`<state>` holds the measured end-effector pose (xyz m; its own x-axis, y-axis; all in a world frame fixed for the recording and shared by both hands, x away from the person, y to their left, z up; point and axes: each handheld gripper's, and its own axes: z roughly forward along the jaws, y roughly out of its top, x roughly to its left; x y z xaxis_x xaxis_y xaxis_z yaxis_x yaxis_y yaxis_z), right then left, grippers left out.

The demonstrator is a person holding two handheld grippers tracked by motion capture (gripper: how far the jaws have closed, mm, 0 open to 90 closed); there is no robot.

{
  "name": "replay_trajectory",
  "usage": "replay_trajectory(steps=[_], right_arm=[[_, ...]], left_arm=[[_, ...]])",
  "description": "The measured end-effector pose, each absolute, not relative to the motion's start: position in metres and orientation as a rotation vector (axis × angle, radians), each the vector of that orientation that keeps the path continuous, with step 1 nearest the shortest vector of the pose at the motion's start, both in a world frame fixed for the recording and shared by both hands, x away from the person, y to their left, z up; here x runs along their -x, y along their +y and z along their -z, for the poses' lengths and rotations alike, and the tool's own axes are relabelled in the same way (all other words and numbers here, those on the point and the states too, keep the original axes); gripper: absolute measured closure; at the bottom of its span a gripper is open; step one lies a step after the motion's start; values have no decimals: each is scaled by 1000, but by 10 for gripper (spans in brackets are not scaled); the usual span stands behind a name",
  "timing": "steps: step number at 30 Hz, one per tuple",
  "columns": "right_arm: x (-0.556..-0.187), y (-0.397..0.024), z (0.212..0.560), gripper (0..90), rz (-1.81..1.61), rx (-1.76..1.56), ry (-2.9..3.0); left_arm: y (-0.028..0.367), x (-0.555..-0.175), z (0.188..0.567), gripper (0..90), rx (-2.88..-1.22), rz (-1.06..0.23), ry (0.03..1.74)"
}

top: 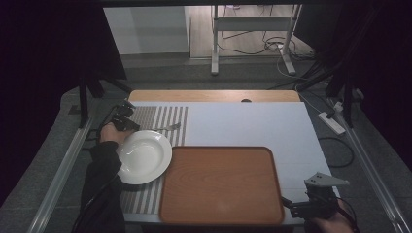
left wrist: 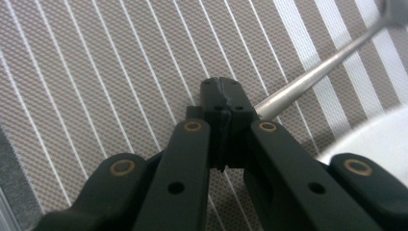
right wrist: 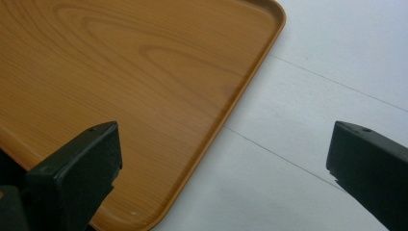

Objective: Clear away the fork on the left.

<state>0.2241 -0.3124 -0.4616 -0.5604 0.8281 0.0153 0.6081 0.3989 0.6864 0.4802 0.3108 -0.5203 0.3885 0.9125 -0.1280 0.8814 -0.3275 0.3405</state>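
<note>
The left gripper point(left wrist: 222, 91) is down on the striped mat point(left wrist: 96, 72), its jaws brought together with no gap showing at the tips. A metal handle point(left wrist: 312, 77) runs out from just behind those tips toward the upper right; in the left gripper view the jaw blocks cover its near end, so I cannot tell whether the pads actually pinch it or merely sit against it. The far end of that utensil is cut off at the corner of that view and is only a blur. From the high view it reads as a fork point(top: 167, 127) lying on the mat point(top: 165, 114) just beyond the white plate point(top: 143, 156), though it is too small and dim to make out the prongs. The left gripper point(top: 127, 116) there is a dark shape, partly lost against the sleeve and the shadow at the table's edge, and the left hand point(top: 111, 133) sits right at the plate's rim. The plate overlaps the left edge of the wooden tray point(top: 221, 187), which lies bare in the middle of the table point(top: 252, 121). The right gripper point(top: 291, 206) hovers at the near right corner, well apart from the fork, its jaws spread wide over the tray's corner point(right wrist: 144, 96) and the white tabletop point(right wrist: 312, 72); the right hand point(top: 333, 221) is cut off by the bottom edge.
</note>
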Motion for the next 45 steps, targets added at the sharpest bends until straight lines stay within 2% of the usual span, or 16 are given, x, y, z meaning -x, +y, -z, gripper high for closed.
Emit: replay_trajectory(steps=[12,18,21,23,24,25,26,31,35,41,45], right_arm=[[-224,-312,462,0,-936,-1237,2342],[-224,-311,462,0,-936,-1237,2339],[-225,-312,462,0,-938,-1240,2341],[-225,-311,462,0,-937,-1239,2342],[-225,-311,462,0,-936,-1238,2343],[-225,-311,462,0,-936,-1238,2343],[-225,-311,462,0,-937,-1238,2343],[-225,-312,462,0,-935,-1237,2344],[-225,-312,462,0,-936,-1238,2344],[-224,-312,462,0,-940,-1236,2346],[-224,-312,462,0,-945,-1236,2345]], left_arm=[[312,-473,520,892,-2325,-31,1504],[311,-473,519,890,-2334,-46,1497],[310,-474,512,868,-2303,-98,1484],[307,-475,508,757,-2296,-131,1473],[306,-475,507,643,-2298,-151,1470],[304,-476,504,643,-2296,-163,1469],[301,-477,501,540,-2280,-182,1461],[286,-481,498,244,-2266,-177,1397],[274,-486,499,81,-2294,-143,1345],[258,-495,503,0,-2328,-87,1311],[247,-500,506,0,-2370,-89,1305]])
